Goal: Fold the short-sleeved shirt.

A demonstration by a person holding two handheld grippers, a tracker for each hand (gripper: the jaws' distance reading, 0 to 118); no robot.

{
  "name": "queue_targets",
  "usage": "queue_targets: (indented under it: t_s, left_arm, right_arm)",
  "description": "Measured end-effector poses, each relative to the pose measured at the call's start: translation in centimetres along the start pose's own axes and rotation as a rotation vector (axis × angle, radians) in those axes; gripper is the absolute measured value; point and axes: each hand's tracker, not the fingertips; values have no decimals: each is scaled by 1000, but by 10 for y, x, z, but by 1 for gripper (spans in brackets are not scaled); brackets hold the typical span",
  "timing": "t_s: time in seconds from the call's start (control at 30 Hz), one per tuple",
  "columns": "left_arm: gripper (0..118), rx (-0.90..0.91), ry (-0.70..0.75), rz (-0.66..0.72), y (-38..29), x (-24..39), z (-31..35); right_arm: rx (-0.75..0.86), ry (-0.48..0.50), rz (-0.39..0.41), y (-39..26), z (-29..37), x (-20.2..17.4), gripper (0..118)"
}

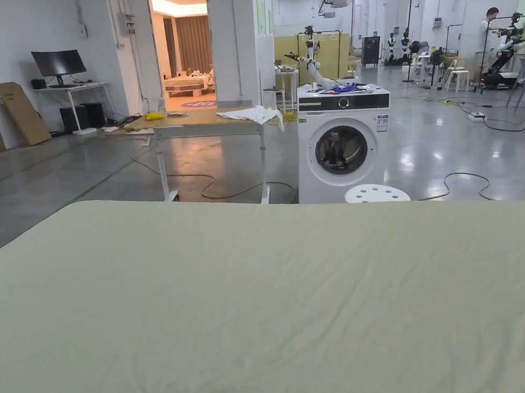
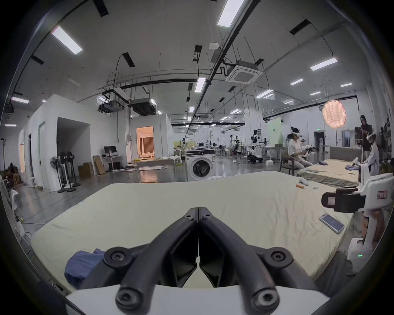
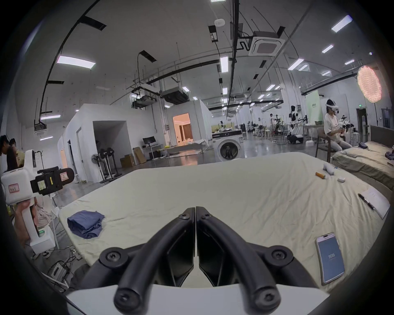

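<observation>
Both hand-held grippers closed, empty; crumpled blue shirt (image 3: 85, 223) on bed (image 3: 234, 191)

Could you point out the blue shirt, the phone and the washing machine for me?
blue shirt (image 3: 85, 223): right gripper view, middle of the crumpled heap on the bed.
phone (image 3: 330, 258): right gripper view, centre of its lit screen.
washing machine (image 1: 344, 148): head view, on its round door.

Head cam low over bed (image 1: 270, 291); both gripper cams face washer (image 2: 201, 167).
</observation>
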Motion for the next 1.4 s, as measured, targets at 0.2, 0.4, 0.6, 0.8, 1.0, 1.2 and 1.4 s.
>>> queue_targets:
  t_s: [0.2, 0.4, 0.6, 0.8, 1.0, 1.2, 1.4]
  left_arm:
    - [0, 7, 1, 66, 8, -10, 0]
    - [0, 2, 18, 64, 9, -14, 1]
    - [32, -8, 19, 70, 7, -13, 3]
    - [85, 1, 9, 110, 7, -17, 5]
    - [115, -8, 17, 88, 6, -14, 2]
    - [118, 26, 27, 57, 10, -10, 5]
    - [118, 2, 55, 72, 8, -11, 1]
  right_arm:
    - [5, -6, 11, 5, -5, 0, 0]
    - [2, 5, 4, 5, -10, -3, 0]
    - [17, 8, 7, 10, -10, -5, 36]
    - [38, 39, -118, 18, -7, 6, 73]
    - [38, 29, -87, 16, -7, 9, 117]
    - [22, -15, -39, 14, -7, 4, 118]
    - [6, 7, -14, 16, -7, 1, 118]
